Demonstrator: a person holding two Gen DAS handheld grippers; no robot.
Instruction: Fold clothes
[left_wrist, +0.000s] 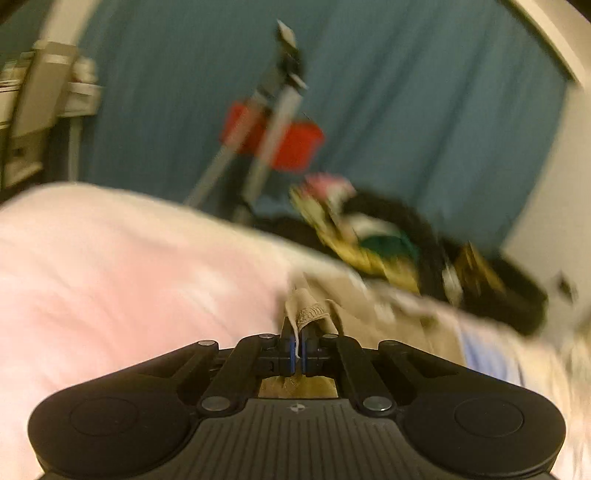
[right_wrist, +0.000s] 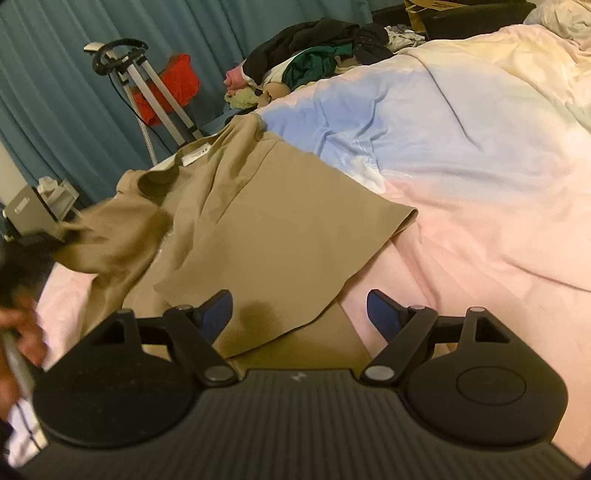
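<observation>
A tan garment (right_wrist: 258, 221) lies spread and partly rumpled on the pink and blue bedding (right_wrist: 461, 166), a white label showing near its collar. In the left wrist view my left gripper (left_wrist: 299, 341) is shut on a bunched edge of the tan garment (left_wrist: 308, 314), which runs away to the right. The right wrist view shows that gripper (right_wrist: 61, 236) as a dark blur at the left, lifting the cloth's corner. My right gripper (right_wrist: 299, 314) is open just above the garment's near hem, nothing pinched between its blue pads (right_wrist: 384, 314).
A pile of dark, green and pink clothes (right_wrist: 314, 59) sits at the bed's far side. Behind it stand a metal stand (right_wrist: 147, 85), a red bin (right_wrist: 173, 88) and a blue curtain (right_wrist: 55, 92). A person's hand (right_wrist: 22, 328) is at the left edge.
</observation>
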